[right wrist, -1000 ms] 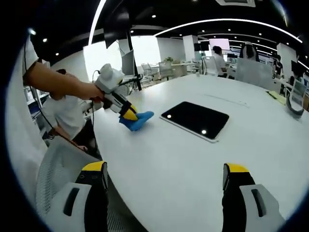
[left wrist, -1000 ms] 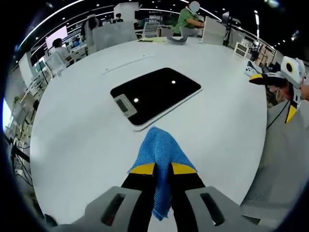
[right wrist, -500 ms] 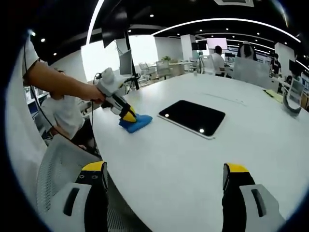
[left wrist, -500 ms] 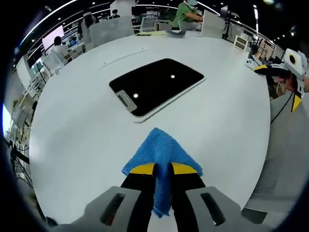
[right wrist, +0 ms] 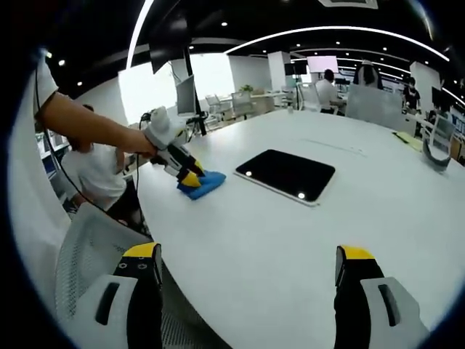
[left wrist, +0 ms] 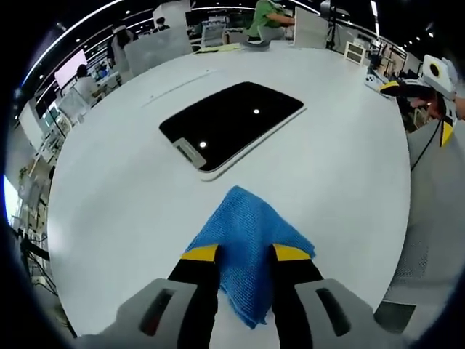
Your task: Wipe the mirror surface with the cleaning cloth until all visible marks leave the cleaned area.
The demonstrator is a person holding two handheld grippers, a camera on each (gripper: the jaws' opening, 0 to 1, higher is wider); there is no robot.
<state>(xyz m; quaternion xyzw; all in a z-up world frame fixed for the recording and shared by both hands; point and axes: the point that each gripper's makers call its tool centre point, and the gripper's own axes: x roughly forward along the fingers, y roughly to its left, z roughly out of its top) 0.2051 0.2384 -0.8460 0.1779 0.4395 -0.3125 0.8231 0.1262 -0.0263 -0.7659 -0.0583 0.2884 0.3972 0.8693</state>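
straddling the blue mesh cloth (left wrist: 251, 243) loosely, the left gripper (left wrist: 244, 253) rests on it; a glossy black mirror (left wrist: 231, 121) lies at 12 o'clock; the right gripper (right wrist: 247, 253) gapes wide, empty.

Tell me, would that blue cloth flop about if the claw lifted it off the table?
Probably floppy: the blue mesh cleaning cloth lies bunched and folded between the left claw jaws, spreading flat on the white round table. It looks thin and open-weave, so likely light. On that smooth top it should slide easily when pushed.
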